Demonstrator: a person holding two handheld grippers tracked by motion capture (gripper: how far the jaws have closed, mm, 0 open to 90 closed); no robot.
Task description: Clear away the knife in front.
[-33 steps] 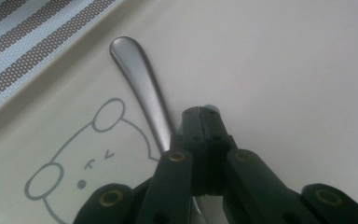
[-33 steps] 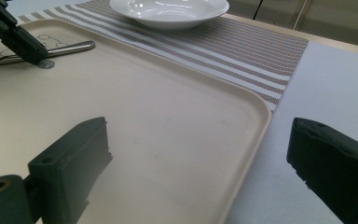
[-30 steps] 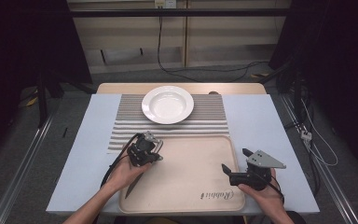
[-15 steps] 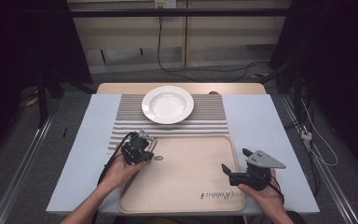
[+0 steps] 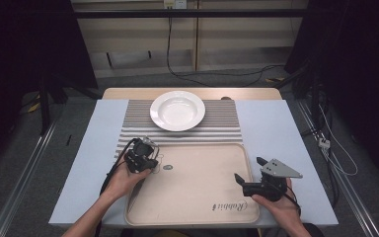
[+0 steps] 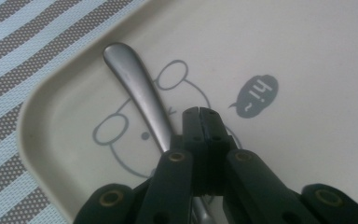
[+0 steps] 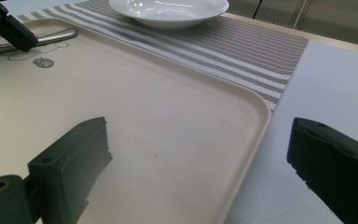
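Black tongs (image 5: 145,159), brass rivets, grey plate on right tongs (image 5: 250,181).

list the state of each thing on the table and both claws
left claw: shut on the metal utensil handle
right claw: open, nothing between its jaws, over the tray's edge
metal utensil handle: lying on the tray's printed corner
tray: flat on the table
white plate: upright, bare, on the striped placemat

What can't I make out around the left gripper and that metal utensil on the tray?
- Utensil: left gripper view, its working end is hidden under the left gripper; spoon or fork, cannot tell.
- Grip: the jaws are shut, but whether they pinch the utensil cannot be told.
- High view: the utensil on the tray is too small.
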